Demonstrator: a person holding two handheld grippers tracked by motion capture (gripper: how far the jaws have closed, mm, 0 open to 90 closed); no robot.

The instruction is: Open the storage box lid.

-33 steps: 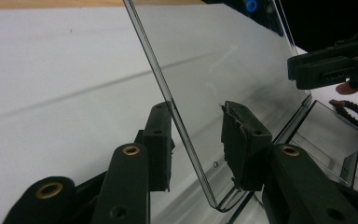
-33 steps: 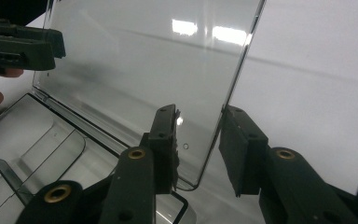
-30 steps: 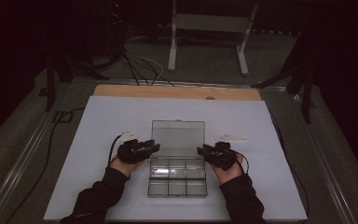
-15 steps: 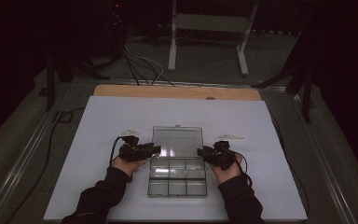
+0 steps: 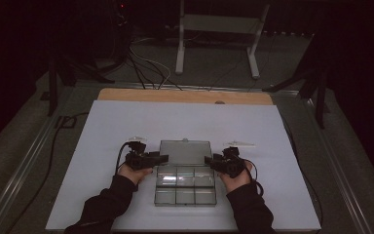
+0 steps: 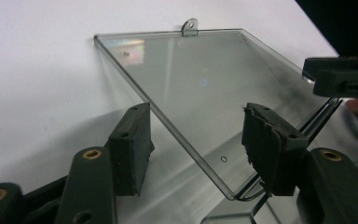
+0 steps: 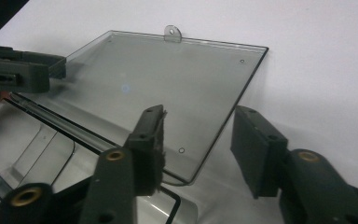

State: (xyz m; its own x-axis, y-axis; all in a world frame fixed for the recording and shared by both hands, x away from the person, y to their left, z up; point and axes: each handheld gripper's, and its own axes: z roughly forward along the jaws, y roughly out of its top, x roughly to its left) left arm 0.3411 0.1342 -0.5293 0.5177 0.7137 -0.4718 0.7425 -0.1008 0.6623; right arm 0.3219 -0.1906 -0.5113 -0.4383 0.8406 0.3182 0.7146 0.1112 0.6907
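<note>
Lying open on the white bench (image 5: 126,126), the clear plastic compartment box (image 5: 185,189) had its lid (image 6: 205,88) back flat; left tool (image 5: 163,157) and right tool (image 5: 207,159) straddled the lid's side edges, apparently not pressing, jaws just opening

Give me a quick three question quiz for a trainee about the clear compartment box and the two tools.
1. True or false: the lid of the clear compartment box lies folded open on the table.
2. Which lid edge sits between the left tool pads: A the side edge, B the tabbed far edge?
3. How many compartments does the box show in the high view?
Key: 1 true. 2 A. 3 six.
</note>
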